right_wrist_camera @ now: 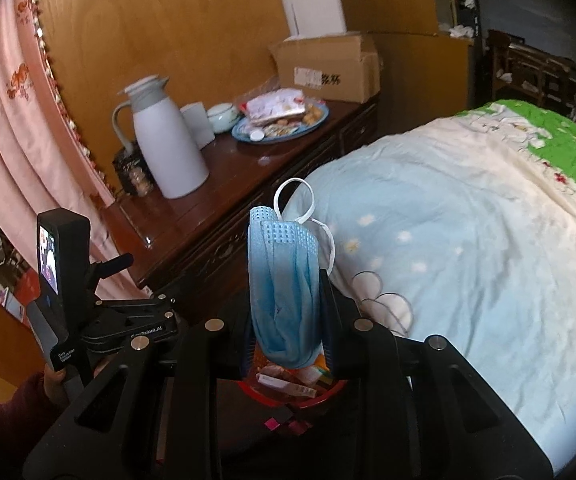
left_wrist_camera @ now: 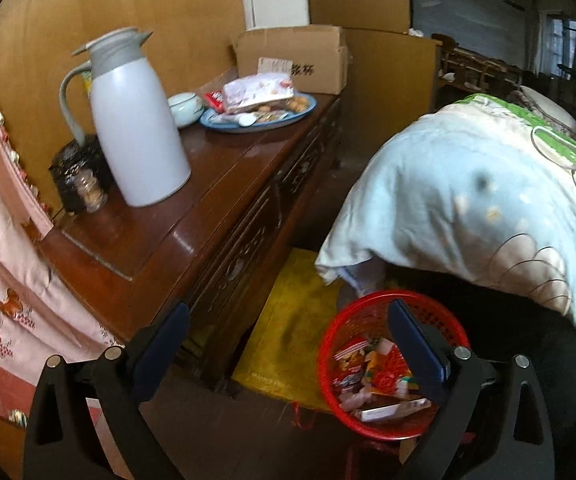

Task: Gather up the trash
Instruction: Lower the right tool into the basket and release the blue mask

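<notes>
A red mesh waste basket (left_wrist_camera: 336, 344) stands on the floor between the wooden dresser and the bed, with several wrappers and a small box inside. My left gripper (left_wrist_camera: 288, 320) is open and empty, its right finger over the basket's rim. My right gripper (right_wrist_camera: 286, 312) is shut on a crumpled blue face mask (right_wrist_camera: 284, 280) with white ear loops, held above the basket (right_wrist_camera: 288, 394), which shows just below the fingers. The left gripper's body and camera unit also show in the right wrist view (right_wrist_camera: 64, 276).
The dark wooden dresser (left_wrist_camera: 216, 184) holds a white thermos jug (left_wrist_camera: 136, 136), a dark jar (left_wrist_camera: 76, 176), a lidded cup (left_wrist_camera: 185, 108), a blue plate of snacks (left_wrist_camera: 260, 112) and a cardboard box (left_wrist_camera: 296, 60). A quilted bed (right_wrist_camera: 468, 240) is at right. A yellow mat (left_wrist_camera: 288, 320) lies under the basket. A pink curtain (left_wrist_camera: 4, 280) hangs at left.
</notes>
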`<control>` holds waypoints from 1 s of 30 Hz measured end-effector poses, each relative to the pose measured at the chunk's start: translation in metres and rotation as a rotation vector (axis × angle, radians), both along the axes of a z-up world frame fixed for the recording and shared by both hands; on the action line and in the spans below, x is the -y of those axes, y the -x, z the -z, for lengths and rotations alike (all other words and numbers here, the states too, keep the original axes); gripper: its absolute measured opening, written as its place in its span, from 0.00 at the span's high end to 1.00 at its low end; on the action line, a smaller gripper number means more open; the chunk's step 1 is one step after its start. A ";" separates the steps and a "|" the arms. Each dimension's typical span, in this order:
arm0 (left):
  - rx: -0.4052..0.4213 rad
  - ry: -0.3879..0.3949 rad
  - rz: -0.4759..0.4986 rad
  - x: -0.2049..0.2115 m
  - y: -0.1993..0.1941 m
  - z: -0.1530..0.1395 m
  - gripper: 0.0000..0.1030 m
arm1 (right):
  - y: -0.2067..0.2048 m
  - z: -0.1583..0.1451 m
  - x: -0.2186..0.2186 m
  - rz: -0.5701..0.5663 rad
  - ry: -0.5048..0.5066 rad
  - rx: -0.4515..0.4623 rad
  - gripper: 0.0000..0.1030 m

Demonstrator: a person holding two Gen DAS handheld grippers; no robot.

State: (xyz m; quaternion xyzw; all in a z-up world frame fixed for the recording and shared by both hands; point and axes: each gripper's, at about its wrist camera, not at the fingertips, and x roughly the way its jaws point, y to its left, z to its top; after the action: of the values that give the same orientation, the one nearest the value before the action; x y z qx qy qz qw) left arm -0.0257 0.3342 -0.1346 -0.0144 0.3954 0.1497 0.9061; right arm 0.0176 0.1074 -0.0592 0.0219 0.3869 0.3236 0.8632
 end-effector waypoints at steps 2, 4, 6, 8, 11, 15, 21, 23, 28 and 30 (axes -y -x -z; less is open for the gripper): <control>-0.010 0.012 -0.009 -0.005 -0.001 0.005 0.06 | -0.002 0.007 -0.007 -0.013 0.010 -0.018 0.72; -0.025 0.025 -0.016 -0.009 -0.002 0.011 0.06 | -0.006 0.014 -0.016 -0.029 0.023 -0.039 0.72; -0.044 0.034 -0.023 -0.012 -0.004 0.018 0.06 | -0.010 0.024 -0.025 -0.048 0.035 -0.066 0.72; -0.059 0.040 -0.028 -0.015 -0.005 0.025 0.06 | -0.013 0.032 -0.032 -0.064 0.044 -0.088 0.72; -0.083 0.051 -0.035 -0.019 -0.007 0.033 0.06 | -0.018 0.044 -0.043 -0.085 0.054 -0.124 0.72; -0.104 0.064 -0.046 -0.024 -0.008 0.042 0.06 | -0.023 0.057 -0.054 -0.105 0.063 -0.167 0.72; -0.140 0.091 -0.059 -0.032 -0.008 0.056 0.06 | -0.028 0.078 -0.067 -0.137 0.093 -0.227 0.71; -0.151 0.100 -0.064 -0.035 -0.008 0.059 0.06 | -0.030 0.085 -0.072 -0.152 0.099 -0.260 0.67; -0.157 0.098 -0.059 -0.034 -0.007 0.059 0.06 | -0.032 0.086 -0.069 -0.134 0.096 -0.264 0.53; -0.157 0.095 -0.047 -0.031 -0.006 0.057 0.06 | -0.031 0.085 -0.067 -0.129 0.095 -0.258 0.53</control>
State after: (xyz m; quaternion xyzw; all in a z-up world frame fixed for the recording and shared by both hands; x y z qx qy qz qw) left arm -0.0199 0.3651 -0.1917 -0.0547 0.4716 0.1528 0.8667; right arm 0.0490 0.1744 -0.1441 -0.0024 0.5101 0.3543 0.7837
